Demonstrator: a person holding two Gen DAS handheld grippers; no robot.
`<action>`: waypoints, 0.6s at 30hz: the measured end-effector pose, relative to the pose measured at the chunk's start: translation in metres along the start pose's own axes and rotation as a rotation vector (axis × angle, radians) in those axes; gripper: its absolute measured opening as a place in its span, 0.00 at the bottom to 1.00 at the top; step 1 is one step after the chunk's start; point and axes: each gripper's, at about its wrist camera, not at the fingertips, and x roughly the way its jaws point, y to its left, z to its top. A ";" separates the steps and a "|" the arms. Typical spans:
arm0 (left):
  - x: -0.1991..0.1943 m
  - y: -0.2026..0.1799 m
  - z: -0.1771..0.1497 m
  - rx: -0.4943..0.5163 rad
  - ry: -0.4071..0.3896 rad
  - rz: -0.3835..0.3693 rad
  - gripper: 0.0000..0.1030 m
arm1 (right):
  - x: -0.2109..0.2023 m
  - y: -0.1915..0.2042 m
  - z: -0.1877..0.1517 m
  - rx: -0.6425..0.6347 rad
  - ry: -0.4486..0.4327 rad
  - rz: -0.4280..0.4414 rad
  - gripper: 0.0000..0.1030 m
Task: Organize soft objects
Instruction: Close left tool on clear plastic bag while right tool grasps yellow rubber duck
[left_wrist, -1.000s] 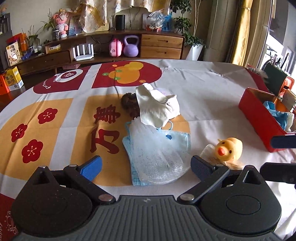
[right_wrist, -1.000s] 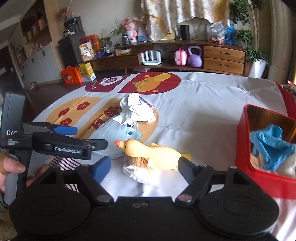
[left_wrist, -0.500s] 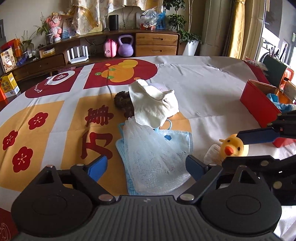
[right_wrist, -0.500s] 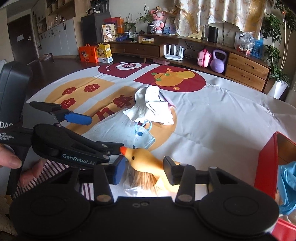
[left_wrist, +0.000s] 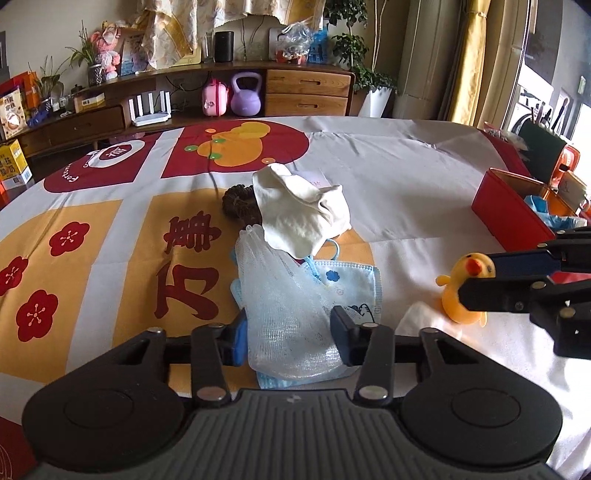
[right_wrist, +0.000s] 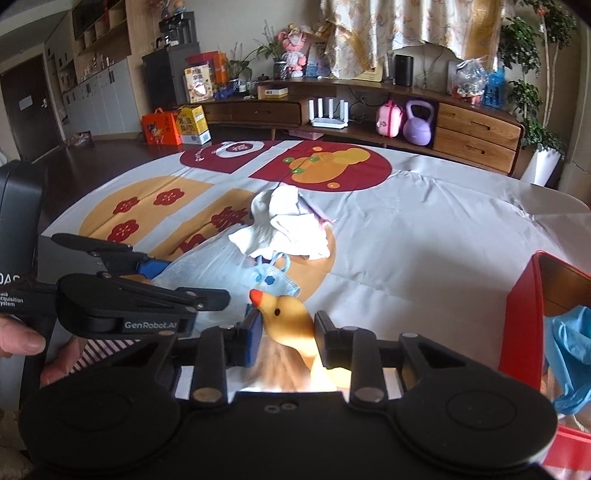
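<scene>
A white mesh cloth (left_wrist: 284, 295) lies over a blue face mask (left_wrist: 354, 280) on the printed tablecloth. My left gripper (left_wrist: 290, 343) is closing, and its pads press the near part of the mesh from both sides. From the right wrist view, the left gripper (right_wrist: 188, 280) shows side-on over the mesh. A yellow rubber duck (right_wrist: 284, 314) sits between the pads of my right gripper (right_wrist: 286, 330), which is closing and touches it on both sides. The duck (left_wrist: 460, 302) stands upright. A crumpled white cloth (left_wrist: 299, 218) lies behind the mask.
A red box (left_wrist: 506, 218) with blue gloves (right_wrist: 569, 354) inside stands at the right. A brown hair tie (left_wrist: 236, 205) lies beside the white cloth. A white wrapper (left_wrist: 417, 317) lies by the duck. A person's hand (right_wrist: 22, 339) holds the left gripper.
Both pairs of jaws have narrowed from wide open. The left ones now pinch the mesh cloth. The right gripper has moved in around the duck, which now stands upright between its pads.
</scene>
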 end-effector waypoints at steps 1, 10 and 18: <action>-0.001 0.001 0.000 -0.006 -0.001 -0.003 0.37 | -0.003 -0.002 0.000 0.013 -0.007 -0.004 0.28; -0.008 0.005 0.003 -0.029 -0.001 -0.006 0.16 | -0.030 -0.034 -0.011 0.189 -0.065 -0.031 0.26; -0.023 0.004 0.004 -0.034 -0.021 -0.039 0.11 | -0.058 -0.059 -0.026 0.341 -0.123 -0.048 0.25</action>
